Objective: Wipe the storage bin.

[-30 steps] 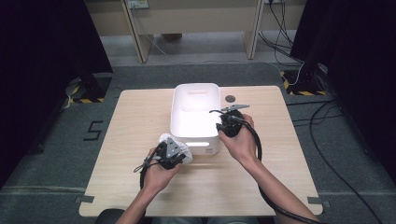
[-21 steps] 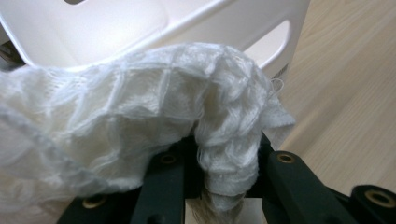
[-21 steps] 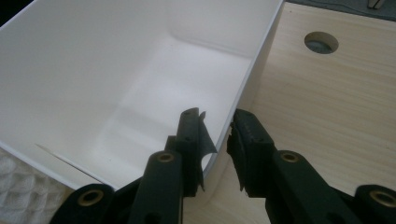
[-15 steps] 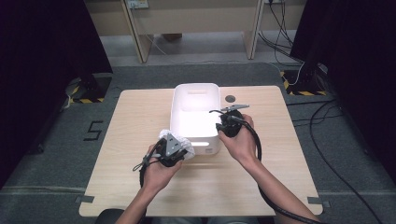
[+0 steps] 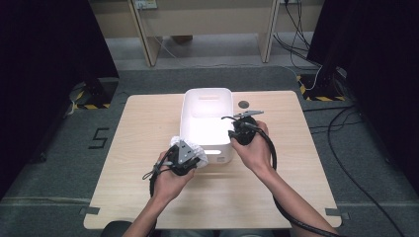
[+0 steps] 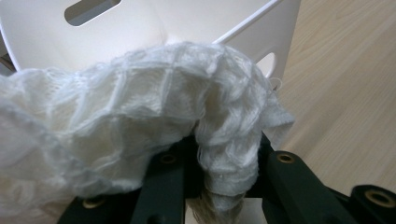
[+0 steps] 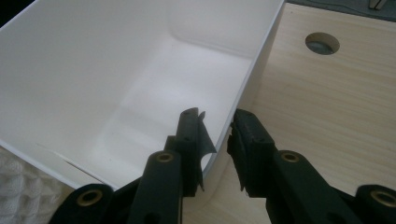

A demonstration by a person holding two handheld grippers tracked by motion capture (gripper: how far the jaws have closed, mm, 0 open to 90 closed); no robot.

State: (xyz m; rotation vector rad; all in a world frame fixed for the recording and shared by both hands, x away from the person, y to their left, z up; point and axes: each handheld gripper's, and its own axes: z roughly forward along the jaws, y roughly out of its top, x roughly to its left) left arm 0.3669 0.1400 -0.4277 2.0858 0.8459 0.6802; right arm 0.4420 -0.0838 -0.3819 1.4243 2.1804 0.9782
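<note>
A white knitted cloth (image 5: pixel 198 149) (image 6: pixel 140 107) hangs bunched over my left gripper (image 5: pixel 193 154) (image 6: pixel 224 154), which is shut on a fold of it. It sits just at the near left corner of the white plastic bin (image 5: pixel 184 118) (image 6: pixel 140 28) (image 7: pixel 93 70). My right gripper (image 5: pixel 234 133) (image 7: pixel 217 135) straddles the bin's right wall near its front, one jaw inside and one outside, and the pads close on the wall. Nothing lies inside the bin. A corner of the cloth (image 7: pixel 18 186) shows in the right gripper view.
The bin stands at the middle of a light wooden table (image 5: pixel 148 128). A round hole (image 5: pixel 243 104) (image 7: pixel 322 43) is in the tabletop just right of the bin's far end. Cables trail from both grippers over the near part of the table.
My left gripper has edged the cloth slightly toward the bin's near left corner. The right gripper has stayed on the bin's wall.
</note>
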